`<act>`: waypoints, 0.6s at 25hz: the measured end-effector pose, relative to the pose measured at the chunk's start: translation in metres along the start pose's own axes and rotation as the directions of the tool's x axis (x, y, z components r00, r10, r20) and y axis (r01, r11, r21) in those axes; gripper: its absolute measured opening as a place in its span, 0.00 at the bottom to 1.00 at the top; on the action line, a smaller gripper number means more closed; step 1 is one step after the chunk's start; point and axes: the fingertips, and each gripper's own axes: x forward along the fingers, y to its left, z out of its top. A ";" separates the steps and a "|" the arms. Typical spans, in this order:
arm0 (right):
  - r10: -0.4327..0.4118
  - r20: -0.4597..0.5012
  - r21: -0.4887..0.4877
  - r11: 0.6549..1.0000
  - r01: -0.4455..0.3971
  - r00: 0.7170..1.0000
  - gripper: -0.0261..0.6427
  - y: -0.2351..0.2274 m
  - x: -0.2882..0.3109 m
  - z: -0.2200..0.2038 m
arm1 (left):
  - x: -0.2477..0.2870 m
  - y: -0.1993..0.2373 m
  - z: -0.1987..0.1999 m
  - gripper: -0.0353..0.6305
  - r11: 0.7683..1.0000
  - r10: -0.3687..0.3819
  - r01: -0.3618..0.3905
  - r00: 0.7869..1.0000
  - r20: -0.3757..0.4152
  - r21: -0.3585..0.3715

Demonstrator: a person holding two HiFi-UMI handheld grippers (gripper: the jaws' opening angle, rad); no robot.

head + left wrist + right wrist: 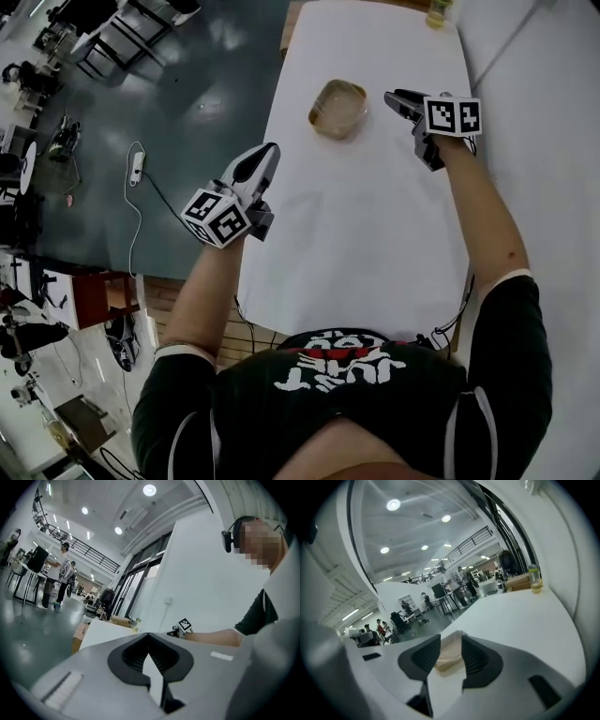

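The right gripper (397, 99), jaws narrowly parted with the shallow round tan dish (338, 108) just ahead in line with their gap, should probably keep level and centred on its rim, while the left gripper (269, 152), jaws closed and empty, hangs well back over the white table (375, 234).

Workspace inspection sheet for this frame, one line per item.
Surface: white table, smooth covering.
Job's things: shallow tan dish, lying flat just ahead of the right gripper, untouched.
Clutter: yellowish jar at the table's far edge.
Grippers: left gripper has its jaws together and holds nothing, over the table's left edge; right gripper has its jaws apart and is aimed at the dish.
Cables: white cable with a power strip on the floor; dark cable at the table's near edge.
Surroundings: grey floor, chairs, people at desks.
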 end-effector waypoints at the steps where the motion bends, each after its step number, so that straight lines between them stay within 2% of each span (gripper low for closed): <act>1: -0.001 -0.018 0.043 0.999 0.002 1.000 0.20 -0.010 0.010 -0.012 | 0.006 0.010 -0.007 0.06 1.000 -0.008 0.008 1.000 -0.003 -0.016; 4: 0.031 -0.050 0.177 0.984 -0.022 0.998 0.22 -0.036 0.040 -0.023 | 0.040 0.038 -0.020 0.06 0.998 -0.039 0.038 0.999 -0.029 -0.051; 8: 0.102 -0.044 0.327 0.941 -0.083 0.994 0.25 -0.046 0.069 -0.031 | 0.069 0.064 -0.044 0.06 0.993 -0.075 0.070 0.996 -0.054 -0.098; 15: 0.176 -0.065 0.454 0.882 -0.128 0.982 0.25 -0.047 0.092 -0.053 | 0.089 0.079 -0.071 0.06 0.982 -0.095 0.088 0.995 -0.036 -0.168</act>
